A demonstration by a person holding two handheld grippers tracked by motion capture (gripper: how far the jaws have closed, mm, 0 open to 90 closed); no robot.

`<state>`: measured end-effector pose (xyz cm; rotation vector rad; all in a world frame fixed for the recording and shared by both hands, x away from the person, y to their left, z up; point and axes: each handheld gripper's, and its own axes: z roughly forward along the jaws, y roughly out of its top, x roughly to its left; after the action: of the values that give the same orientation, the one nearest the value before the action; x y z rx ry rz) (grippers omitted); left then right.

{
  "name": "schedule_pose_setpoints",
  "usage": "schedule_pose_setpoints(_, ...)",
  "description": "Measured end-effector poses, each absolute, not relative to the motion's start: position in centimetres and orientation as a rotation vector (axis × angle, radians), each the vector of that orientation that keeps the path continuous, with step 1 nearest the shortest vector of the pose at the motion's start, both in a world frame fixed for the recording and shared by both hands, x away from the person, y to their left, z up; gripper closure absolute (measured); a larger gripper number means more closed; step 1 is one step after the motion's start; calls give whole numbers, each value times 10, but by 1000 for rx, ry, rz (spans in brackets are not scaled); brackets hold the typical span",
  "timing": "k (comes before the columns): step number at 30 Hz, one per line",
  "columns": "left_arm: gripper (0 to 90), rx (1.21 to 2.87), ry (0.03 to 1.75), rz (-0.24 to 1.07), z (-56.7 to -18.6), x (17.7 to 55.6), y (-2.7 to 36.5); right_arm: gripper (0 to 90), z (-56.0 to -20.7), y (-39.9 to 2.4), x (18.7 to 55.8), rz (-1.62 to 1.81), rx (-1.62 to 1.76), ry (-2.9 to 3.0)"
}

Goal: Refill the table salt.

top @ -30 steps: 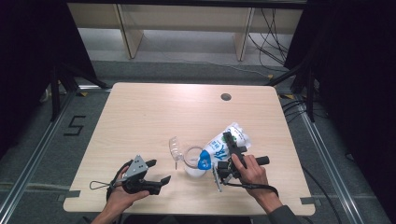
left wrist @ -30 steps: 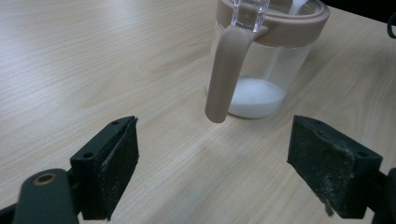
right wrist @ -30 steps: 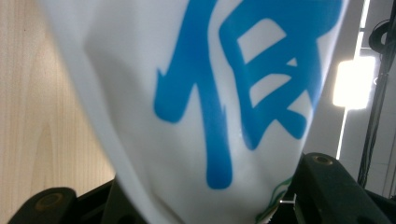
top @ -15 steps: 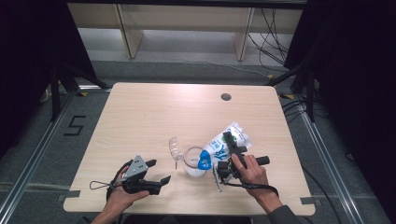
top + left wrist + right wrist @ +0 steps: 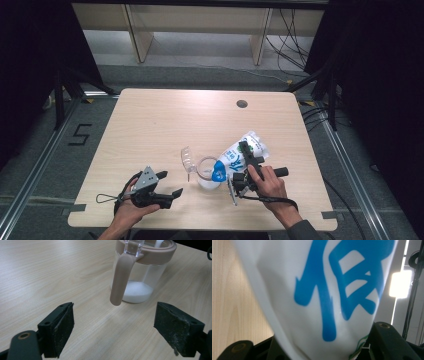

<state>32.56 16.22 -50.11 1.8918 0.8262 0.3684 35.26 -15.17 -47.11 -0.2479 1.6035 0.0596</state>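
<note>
While the right gripper (image 5: 243, 161) is clamped on a white bag (image 5: 239, 154) with blue print, tipped so its blue lower end sits over the mouth of the jar (image 5: 207, 172), the right hand (image 5: 267, 183) holds it near the table's front edge. In the right gripper view the bag (image 5: 319, 290) is pinched between both jaws, close against the lens. The jar is clear with a tan rim; its lid (image 5: 188, 158) is flipped open to the left, and it stands on the table (image 5: 165, 120) just left of the right hand. In the left gripper view the jar (image 5: 140, 272) holds a shallow layer of white powder (image 5: 137, 291) at the bottom, and a tan handle (image 5: 121, 280) hangs down its side.

The left gripper (image 5: 162, 186) rests low at the front left, jaws wide apart and empty, well apart from the jar.

Risks, as judged: nothing steadies the jar, so a nudge from the bag could slide or tip it. If the spout drifts off the rim, powder would land on the table. A soft bag may sag or slip in the jaws.

Versus one second and half a second ago: no visible change in bag, jar or either gripper; positions match.
</note>
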Motion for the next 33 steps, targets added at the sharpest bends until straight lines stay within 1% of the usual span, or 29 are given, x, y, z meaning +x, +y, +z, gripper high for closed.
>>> schedule_pose_setpoints(4, 159, 1885, 831, 354, -502, 326, 162, 565, -475, -153, 352, 102, -199, 1611)
schedule_pose_setpoints(5, 159, 1893, 826, 369, -501, 326, 162, 565, -475, -153, 353, 102, -202, 1609)
schedule_pose_setpoints(8, 159, 1891, 827, 368, -501, 326, 162, 565, -471, -152, 354, 70, -271, 1588)
schedule_pose_setpoints(13, 159, 1884, 831, 357, -502, 326, 162, 566, -477, -153, 352, 109, -172, 1614)
schedule_pose_setpoints(28, 159, 1889, 824, 363, -502, 326, 162, 570, -474, -152, 353, 96, -225, 1597)
schedule_pose_setpoints(33, 159, 1882, 824, 358, -503, 327, 162, 570, -476, -153, 352, 103, -183, 1608)
